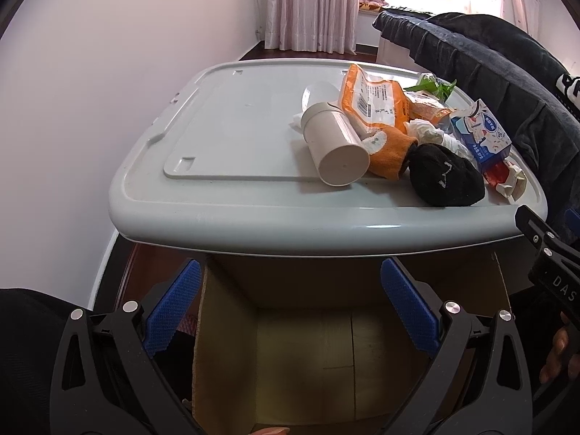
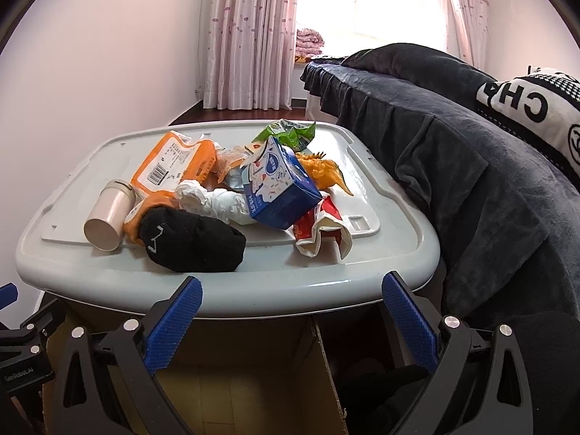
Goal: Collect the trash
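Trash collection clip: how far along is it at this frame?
Nothing looks done: the cardboard box below the grey lid appears empty. Nothing is in hand; the left gripper and right gripper are open over the box. Left on the lid: orange packet, blue carton, green wrapper, red-and-white wrapper, crumpled white tissue.

Daylight pours through the window, blown out to white behind the pink curtains. The grey lid below it is evenly lit, with soft shadows. Fisheye bending and dark corners frame both views; focus is sharp.
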